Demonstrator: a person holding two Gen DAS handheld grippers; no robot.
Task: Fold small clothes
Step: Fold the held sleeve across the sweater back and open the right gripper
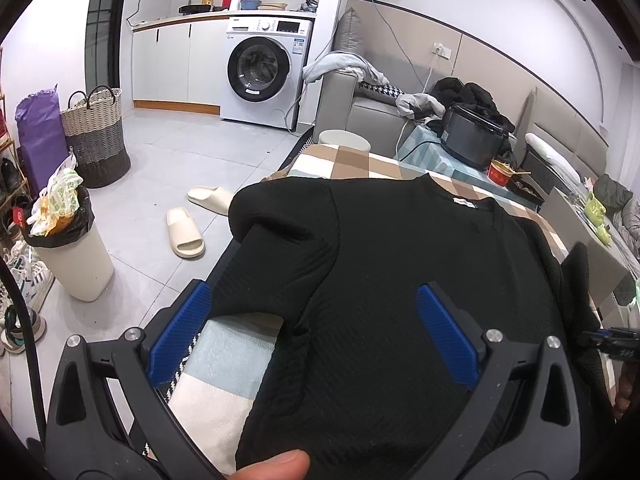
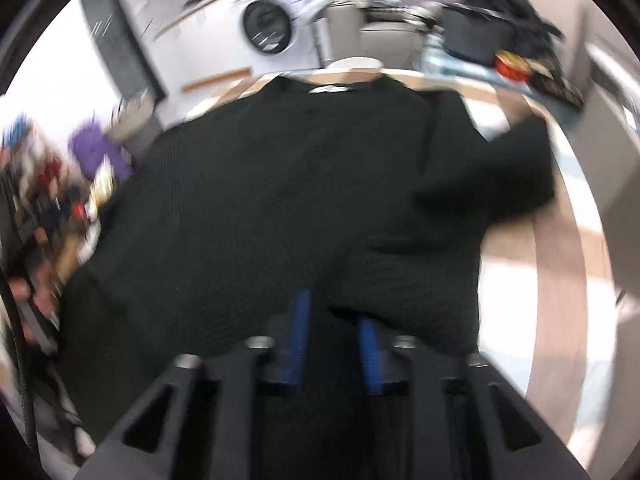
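A black top is laid flat on a worktop covered with a checked cloth in beige, brown and pale blue. The collar, marked by a white label, is seen at 12 o'clock of the garment in both views.

Left claw: the jaws are spread wide and nothing is clamped. The blue pads are positioned over the lower left portion of the top, with a sleeve toward 10 o'clock of the claw. A fingertip is seen at the 6 o'clock edge of the left view.

Right claw: the view is blurred by motion. The blue pads are seen partly apart over the hem area, and a raised fold of black fabric lies against the right-hand pad; whether fabric is pinched cannot be told. The right sleeve is bunched toward 2 o'clock.

On the floor at 9 o'clock, a bin and slippers are seen. A washer is located at 11 o'clock.
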